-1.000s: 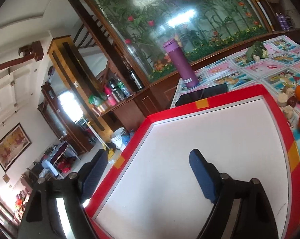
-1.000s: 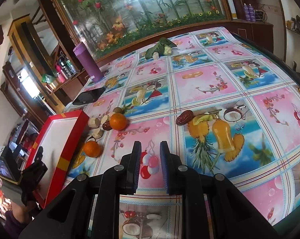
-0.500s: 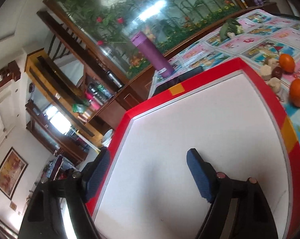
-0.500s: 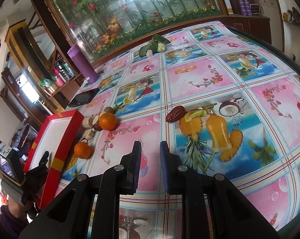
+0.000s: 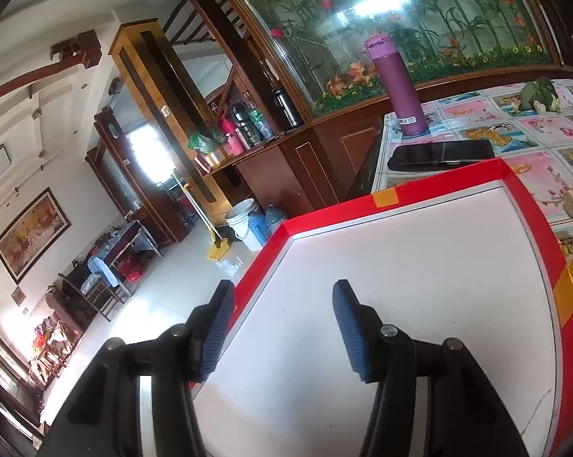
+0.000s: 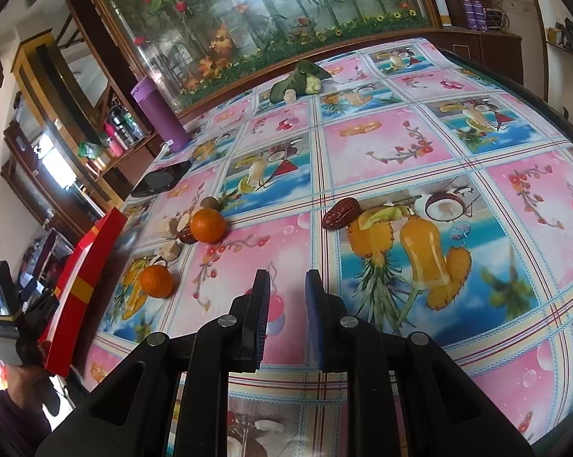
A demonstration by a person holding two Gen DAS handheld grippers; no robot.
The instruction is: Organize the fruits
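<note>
Plainly, the fruits lie loose on the counter (image 6: pixel 381 141), none of them in the red-rimmed tray (image 5: pixel 431 190) yet. In the right wrist view, one orange (image 6: pixel 207 224) sits at about 10 o'clock from the right tool (image 6: pixel 286 297), with a second orange (image 6: pixel 157 280) near 9 o'clock, close beside the tray's red wall. A brown date (image 6: pixel 341 213) lies apart at roughly 1 o'clock, and pale chunks (image 6: pixel 171 250) with another dark date (image 6: pixel 186 236) cluster touching or just beside the first orange.

The oranges look firm, light and round, so they will likely roll if nudged; a grip across the widest middle should hold them. The date looks soft, wrinkled and low, probably better pinched gently along its short sides. The pale pieces seem irregular and crumbly, though I cannot tell what they are.

The right tool hangs above the counter with its jaws nearly together, only a narrow gap, grasping nothing; it would need to spread for an orange. The left tool (image 5: pixel 282 304) is spread wide and empty, one finger over the tray's white floor, the other beyond its red edge at 9 o'clock.
</note>
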